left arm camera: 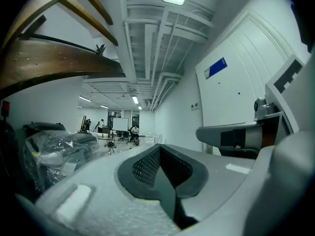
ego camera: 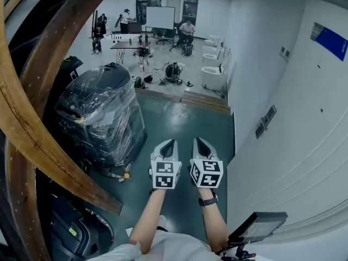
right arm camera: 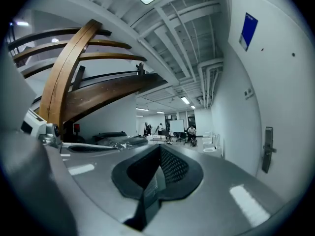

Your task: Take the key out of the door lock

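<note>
In the head view my left gripper (ego camera: pixel 167 144) and right gripper (ego camera: pixel 202 142) are held side by side over the green floor, both shut and empty. The white door (ego camera: pixel 304 118) stands to their right, well apart from both. A dark lock plate with a handle (ego camera: pixel 265 122) sits on the door; in the right gripper view the handle (right arm camera: pixel 267 149) shows at the far right. No key can be made out at this size. The left gripper (left arm camera: pixel 160 156) and right gripper (right arm camera: pixel 160 154) both point down the long room, not at the door.
A plastic-wrapped machine (ego camera: pixel 100 118) stands to the left. A curved wooden beam (ego camera: pixel 32 135) sweeps across the left foreground. White fixtures (ego camera: pixel 213 72) line the right wall, with tables and people at the far end. A blue sign (ego camera: pixel 330 39) hangs on the door.
</note>
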A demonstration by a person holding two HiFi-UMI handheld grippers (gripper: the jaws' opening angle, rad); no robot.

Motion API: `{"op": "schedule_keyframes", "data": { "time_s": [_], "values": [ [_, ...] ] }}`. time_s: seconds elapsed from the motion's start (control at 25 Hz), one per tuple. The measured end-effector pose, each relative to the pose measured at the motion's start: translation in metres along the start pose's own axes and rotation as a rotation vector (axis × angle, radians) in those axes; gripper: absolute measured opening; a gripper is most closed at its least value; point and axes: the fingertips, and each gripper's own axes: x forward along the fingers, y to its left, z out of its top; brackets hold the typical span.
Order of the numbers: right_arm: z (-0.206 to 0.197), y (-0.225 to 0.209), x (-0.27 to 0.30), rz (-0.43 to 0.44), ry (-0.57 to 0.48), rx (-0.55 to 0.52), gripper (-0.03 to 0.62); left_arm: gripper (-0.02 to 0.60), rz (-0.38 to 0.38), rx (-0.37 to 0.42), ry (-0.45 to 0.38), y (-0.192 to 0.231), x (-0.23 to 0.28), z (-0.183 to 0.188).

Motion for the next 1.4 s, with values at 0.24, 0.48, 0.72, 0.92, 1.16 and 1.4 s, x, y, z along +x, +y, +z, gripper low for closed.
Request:
{"op": "schedule_keyframes", "data": {
  "time_s": [0.24,0.48,0.72,0.92,1.16,1.4],
  "values": [
    [0.045,0.008,0.054,0.000,-0.124,-0.030,-0.002,0.000,0.038,-0.028,-0.009,0.064,0.042,0.017],
    [0.007,-0.009,0.135,0.022,-0.002,-0.014,0.000,0.000,-0.052,-0.087,0.017,0.082,0.107,-0.017],
    [0.005,-0.044,0.219,0.053,-0.042,-0.024,0.000,0.002,-0.054,-0.122,-0.041,0.116,0.194,-0.006],
    [0.031,-0.109,0.304,0.062,-0.096,-0.075,0.002,0.002,-0.110,-0.074,-0.076,0.106,0.313,0.023],
    [0.083,-0.198,0.371,0.082,-0.200,-0.102,0.005,0.002,-0.137,-0.033,-0.160,0.085,0.424,0.079],
    [0.065,-0.294,0.395,-0.039,-0.171,-0.080,0.005,0.002,-0.321,-0.036,-0.126,0.027,0.511,0.070]
  ]
}}
